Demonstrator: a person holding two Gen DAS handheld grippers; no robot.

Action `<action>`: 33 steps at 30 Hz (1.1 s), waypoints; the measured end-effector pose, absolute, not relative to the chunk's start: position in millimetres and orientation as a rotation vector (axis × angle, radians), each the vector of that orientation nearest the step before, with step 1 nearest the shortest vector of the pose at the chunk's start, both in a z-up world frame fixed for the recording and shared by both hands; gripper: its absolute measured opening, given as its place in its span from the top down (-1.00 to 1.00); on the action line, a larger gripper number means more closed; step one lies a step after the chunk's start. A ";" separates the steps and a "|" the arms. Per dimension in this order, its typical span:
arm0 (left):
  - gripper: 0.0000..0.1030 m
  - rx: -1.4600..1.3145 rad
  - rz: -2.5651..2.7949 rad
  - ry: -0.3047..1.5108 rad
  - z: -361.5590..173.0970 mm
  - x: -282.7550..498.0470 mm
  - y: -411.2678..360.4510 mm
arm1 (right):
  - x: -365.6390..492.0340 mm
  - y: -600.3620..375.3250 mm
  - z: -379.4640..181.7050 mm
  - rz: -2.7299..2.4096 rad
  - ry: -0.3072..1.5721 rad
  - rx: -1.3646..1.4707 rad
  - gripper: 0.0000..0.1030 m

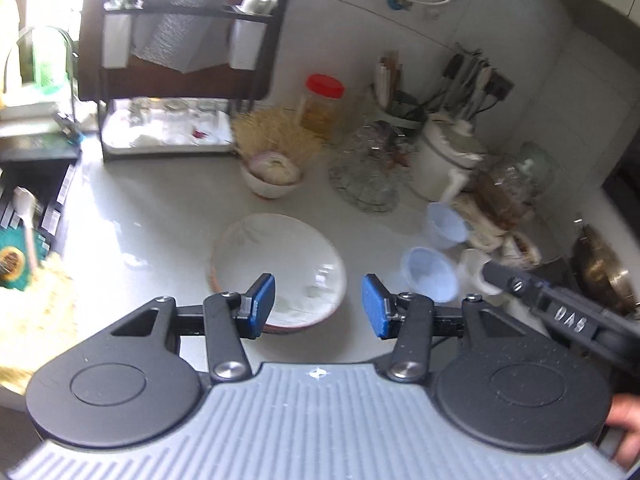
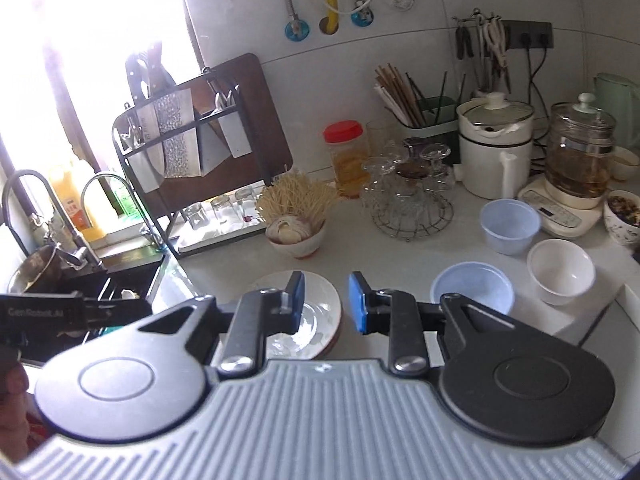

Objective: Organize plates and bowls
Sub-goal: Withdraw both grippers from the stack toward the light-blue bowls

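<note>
The left wrist view is smeared with motion blur, so the glassware and jars along the white tiled wall are hard to make out there. The left gripper point(image 1: 318, 306) hangs above the pale grey countertop point(image 1: 152, 216), tilted downward, its blue pads point(image 1: 264, 306) well apart with nothing between them. Beneath it lies the shallow white plate with a reddish rim point(image 1: 280, 260), its near edge hidden behind the gripper's black linkage. The right gripper's dark body cuts in from the right edge of that view, covering part of a pale blue plastic bowl point(image 1: 430, 280); a second pale blue plastic bowl point(image 1: 444, 226) sits behind it.

In the right wrist view, the right gripper point(image 2: 326, 304) also points down at the counter, its blue pads point(image 2: 358, 306) standing a narrow gap apart and empty. The same plate point(image 2: 320, 308) is half covered by its left finger. To the right stand the two blue bowls point(image 2: 472, 290) point(image 2: 508, 226) and a small white ceramic bowl point(image 2: 560, 276), all apart from one another. A patterned bowl point(image 2: 622, 216) is cut off at the right edge. The window at left is blown out by glare.
</note>
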State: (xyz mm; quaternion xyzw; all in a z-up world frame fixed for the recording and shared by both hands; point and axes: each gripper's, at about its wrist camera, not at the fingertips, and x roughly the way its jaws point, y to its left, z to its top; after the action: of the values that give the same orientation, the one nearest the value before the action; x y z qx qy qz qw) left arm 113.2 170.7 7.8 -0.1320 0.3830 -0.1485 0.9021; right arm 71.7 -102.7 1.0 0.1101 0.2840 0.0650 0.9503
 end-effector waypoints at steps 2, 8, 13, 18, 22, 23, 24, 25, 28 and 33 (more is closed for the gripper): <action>-0.05 -0.273 -0.318 0.792 7.3 110.5 160.8 | 65.9 -108.6 0.9 0.125 0.576 0.223 0.44; -0.05 -0.247 -0.368 0.801 2.5 122.6 125.7 | 68.7 -130.9 -13.8 0.095 0.608 0.244 0.44; -0.05 -0.232 -0.412 0.830 -7.6 153.4 93.4 | 78.8 -156.2 -28.1 0.049 0.645 0.276 0.44; -0.05 -0.218 -0.441 0.875 -24.1 186.0 60.4 | 92.3 -184.0 -47.4 -0.027 0.694 0.343 0.44; -0.05 -0.199 -0.473 0.921 -41.1 210.9 33.1 | 103.0 -207.0 -62.2 -0.090 0.721 0.407 0.44; -0.05 -0.188 -0.478 0.931 -45.7 217.2 25.7 | 106.4 -212.8 -66.3 -0.112 0.731 0.422 0.44; -0.05 -0.179 -0.481 0.938 -49.7 223.0 19.1 | 109.7 -218.7 -70.3 -0.136 0.742 0.432 0.44; -0.05 -0.169 -0.481 0.947 -54.0 229.3 12.9 | 113.7 -223.8 -74.2 -0.161 0.755 0.439 0.39; -0.06 -0.154 -0.479 0.972 -67.6 248.5 -3.2 | 121.8 -243.1 -86.0 -0.182 0.754 0.503 -0.19; -0.08 -0.184 -0.475 1.045 -101.1 288.0 -21.7 | 149.3 -266.2 -108.7 -0.145 0.786 0.584 -0.19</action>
State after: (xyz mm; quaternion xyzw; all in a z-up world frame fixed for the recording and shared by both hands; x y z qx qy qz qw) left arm 288.0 -21.7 -101.1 -0.0868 0.4937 -0.2243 0.8357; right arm 149.3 -266.2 -108.7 0.2804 0.3770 -0.0697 0.8800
